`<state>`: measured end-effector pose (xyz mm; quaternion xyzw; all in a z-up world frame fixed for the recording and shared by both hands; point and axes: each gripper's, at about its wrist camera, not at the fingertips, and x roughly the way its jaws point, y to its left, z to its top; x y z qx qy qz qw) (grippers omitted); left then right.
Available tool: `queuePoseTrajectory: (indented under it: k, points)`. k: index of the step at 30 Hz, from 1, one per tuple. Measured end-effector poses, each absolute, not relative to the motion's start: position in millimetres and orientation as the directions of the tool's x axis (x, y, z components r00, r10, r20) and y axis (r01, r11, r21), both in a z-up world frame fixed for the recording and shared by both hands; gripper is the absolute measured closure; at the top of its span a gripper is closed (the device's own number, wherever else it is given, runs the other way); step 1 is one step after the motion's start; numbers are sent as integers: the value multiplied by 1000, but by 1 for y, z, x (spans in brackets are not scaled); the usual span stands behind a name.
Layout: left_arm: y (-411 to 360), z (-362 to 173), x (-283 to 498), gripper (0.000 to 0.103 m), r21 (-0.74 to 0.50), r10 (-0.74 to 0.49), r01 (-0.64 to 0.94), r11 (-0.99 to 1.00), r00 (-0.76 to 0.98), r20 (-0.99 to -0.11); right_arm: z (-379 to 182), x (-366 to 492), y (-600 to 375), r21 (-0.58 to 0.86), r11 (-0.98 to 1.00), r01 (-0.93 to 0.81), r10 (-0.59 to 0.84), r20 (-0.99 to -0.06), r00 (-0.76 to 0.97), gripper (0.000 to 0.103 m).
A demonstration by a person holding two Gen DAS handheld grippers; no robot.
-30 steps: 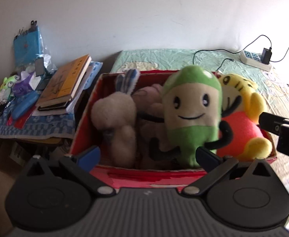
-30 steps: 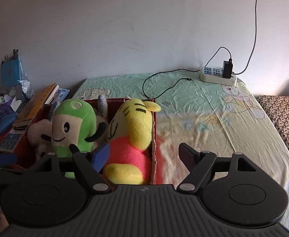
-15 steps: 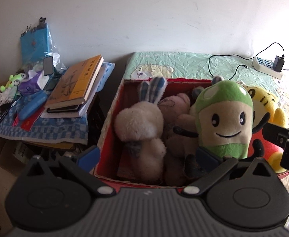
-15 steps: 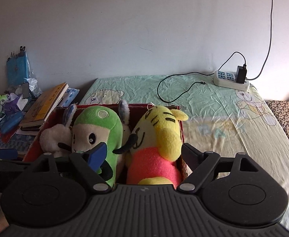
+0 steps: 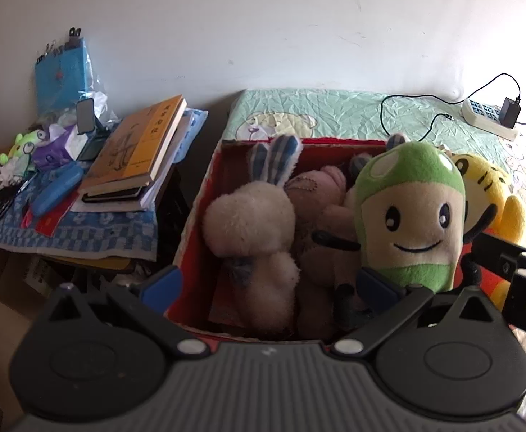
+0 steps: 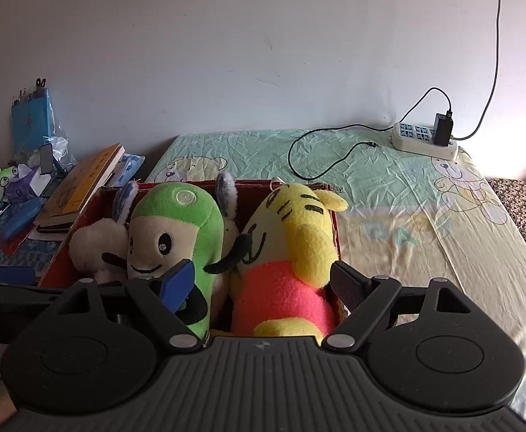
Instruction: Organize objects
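Bedsheet point(image 6: 389, 194) under a red box point(image 5: 198, 212) crowded with plush toys; left gripper point(image 5: 268, 282) and right gripper point(image 6: 263, 275) hover before the box, jaws apart, empty

The box point(image 5: 194, 223) is red. The green plush point(image 5: 410, 216) has a green cap and base, a cream face and black eyes, mouth and arms. The tiger plush point(image 6: 291, 252) is yellow with black stripes and a pink-red body. The rabbit plush point(image 5: 252, 216) is off-white with blue-checked ears. The bed sheet point(image 6: 407, 194) is pale green and yellow with a bear print. The book point(image 5: 137, 147) is orange-brown. The desk cloth point(image 5: 83, 230) is blue-and-white checked.
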<state>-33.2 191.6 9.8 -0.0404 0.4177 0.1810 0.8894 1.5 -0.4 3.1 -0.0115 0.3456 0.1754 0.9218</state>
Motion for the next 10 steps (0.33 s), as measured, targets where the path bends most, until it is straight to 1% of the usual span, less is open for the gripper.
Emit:
queuePoseTrajectory:
  k: [3, 10]
  points:
    - [191, 9, -33, 3, 77, 286, -356, 931, 585, -759, 2, 3, -2, 115, 936, -331, 324, -645, 692, 19]
    - [190, 11, -35, 4, 71, 283, -353, 933, 599, -749, 3, -1, -1, 115, 933, -342, 333, -636, 696, 19]
